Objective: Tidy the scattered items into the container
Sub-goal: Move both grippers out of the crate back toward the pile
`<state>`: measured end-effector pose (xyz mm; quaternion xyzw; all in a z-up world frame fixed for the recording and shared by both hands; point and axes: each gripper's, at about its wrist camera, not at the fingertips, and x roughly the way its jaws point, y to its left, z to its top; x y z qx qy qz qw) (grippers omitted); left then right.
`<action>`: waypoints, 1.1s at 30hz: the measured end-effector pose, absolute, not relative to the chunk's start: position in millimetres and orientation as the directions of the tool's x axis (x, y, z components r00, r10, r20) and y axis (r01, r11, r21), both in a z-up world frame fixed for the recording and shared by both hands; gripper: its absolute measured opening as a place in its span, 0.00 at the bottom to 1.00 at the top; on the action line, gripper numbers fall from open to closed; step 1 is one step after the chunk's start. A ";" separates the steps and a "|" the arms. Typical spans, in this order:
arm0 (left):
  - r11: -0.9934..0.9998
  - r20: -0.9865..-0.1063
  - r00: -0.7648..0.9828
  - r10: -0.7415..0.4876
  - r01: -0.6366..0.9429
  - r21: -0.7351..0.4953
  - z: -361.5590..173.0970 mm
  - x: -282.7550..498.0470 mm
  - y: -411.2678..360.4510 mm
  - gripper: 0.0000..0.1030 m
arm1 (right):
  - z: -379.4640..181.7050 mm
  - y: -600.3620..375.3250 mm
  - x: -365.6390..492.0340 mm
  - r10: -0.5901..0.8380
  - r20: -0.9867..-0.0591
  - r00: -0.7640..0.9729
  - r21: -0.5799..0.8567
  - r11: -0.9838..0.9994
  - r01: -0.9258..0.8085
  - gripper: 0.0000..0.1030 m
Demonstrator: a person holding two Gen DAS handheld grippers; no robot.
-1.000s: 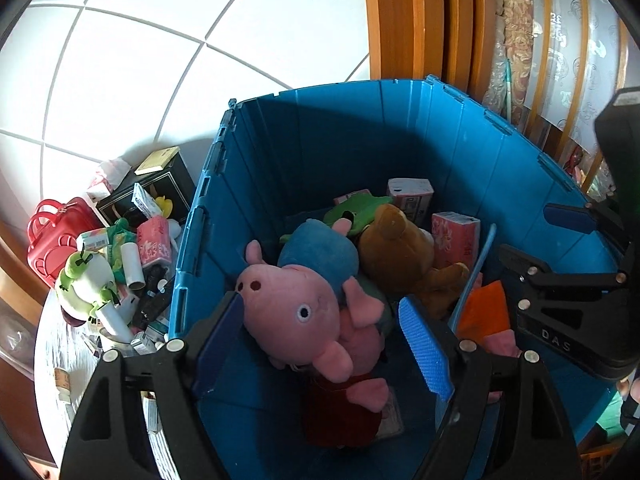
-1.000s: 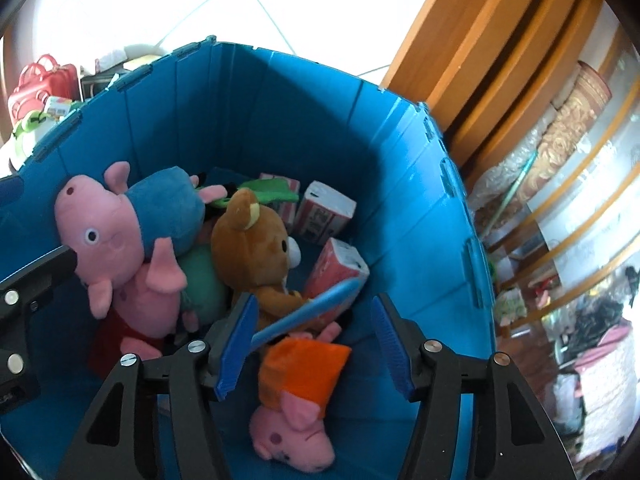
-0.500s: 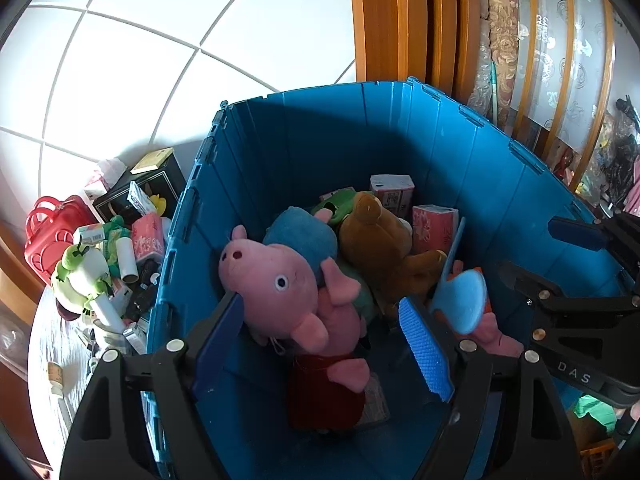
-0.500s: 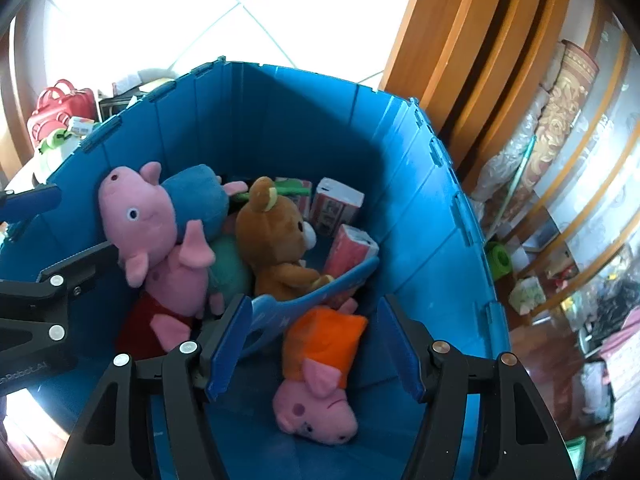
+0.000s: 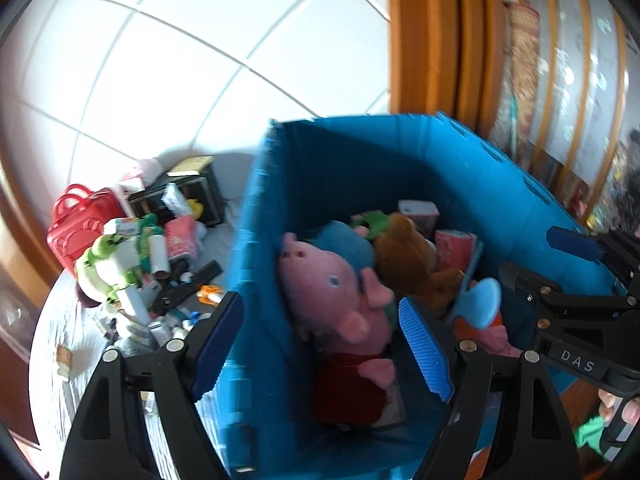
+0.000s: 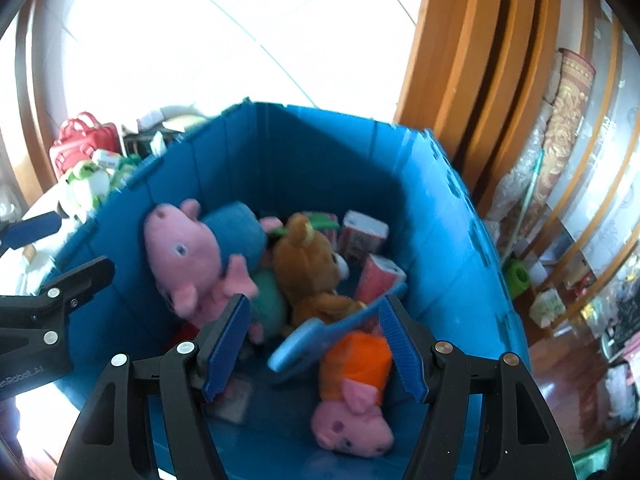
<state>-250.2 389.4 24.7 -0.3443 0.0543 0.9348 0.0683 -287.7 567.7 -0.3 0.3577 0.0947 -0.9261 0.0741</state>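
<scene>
Right gripper, jaws just widened and holding nothing, hangs over the blue container with a light-blue brush lying loose below them, while left gripper, also wide and empty, straddles the container's near wall, scattered items left of it.
</scene>
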 end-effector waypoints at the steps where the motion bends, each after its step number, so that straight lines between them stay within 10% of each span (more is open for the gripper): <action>1: -0.989 -0.640 -0.765 0.073 -0.139 0.053 27.8 -247.3 379.6 0.78 | 2.7 559.4 -286.7 -0.089 -0.663 -0.744 -0.116 -0.969 0.219 0.65; 20: -0.961 -0.626 -0.752 -0.208 0.276 -0.013 8.6 -213.3 89.2 0.83 | 27.6 296.3 -264.4 -0.427 -0.568 -0.704 -0.062 -0.830 0.554 0.67; 33: -0.949 -0.770 -0.581 -0.264 0.300 0.100 -108.8 -244.7 -148.1 0.83 | -109.7 95.9 -285.1 -0.382 -0.751 -0.538 0.089 -0.867 0.490 0.67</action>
